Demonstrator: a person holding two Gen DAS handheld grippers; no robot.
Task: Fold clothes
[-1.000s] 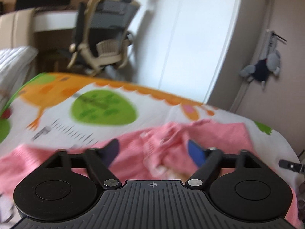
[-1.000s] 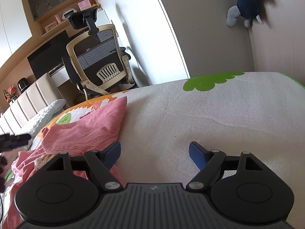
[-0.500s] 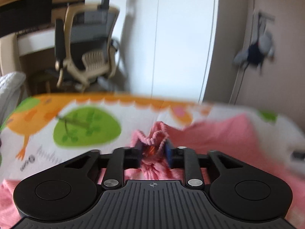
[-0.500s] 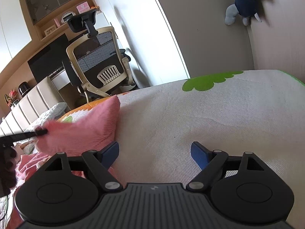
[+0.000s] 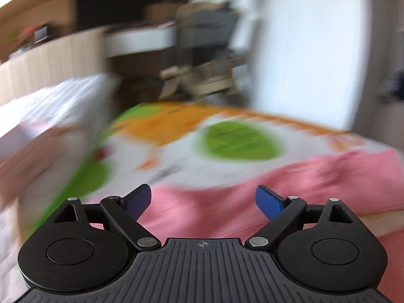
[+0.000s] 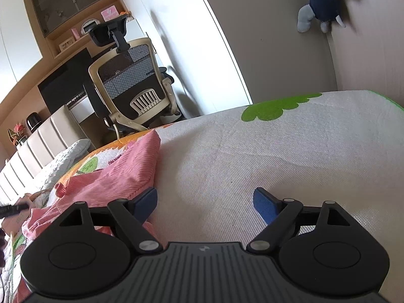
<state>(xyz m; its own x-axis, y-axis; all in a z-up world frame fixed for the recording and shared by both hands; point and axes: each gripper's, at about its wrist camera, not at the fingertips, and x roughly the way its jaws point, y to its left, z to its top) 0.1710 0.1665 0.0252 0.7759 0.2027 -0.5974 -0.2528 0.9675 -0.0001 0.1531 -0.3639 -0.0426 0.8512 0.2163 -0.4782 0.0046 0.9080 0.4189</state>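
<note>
Two grippers hover over the bed, both with fingers spread wide and holding nothing. The left gripper (image 5: pixel 203 199) hangs just above the pink ribbed garment (image 5: pixel 290 184), which lies rumpled on the bed's printed white cover (image 5: pixel 176 151); its view is blurred. The right gripper (image 6: pixel 205 202) hangs over bare cover at the garment's right edge (image 6: pixel 131 174), probably placed to take that side for a fold.

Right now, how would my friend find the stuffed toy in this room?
Start at the bed and look up the beige wall behind it. The stuffed toy hangs high there, grey with a dark blue middle, the only thing on that wall.
</note>
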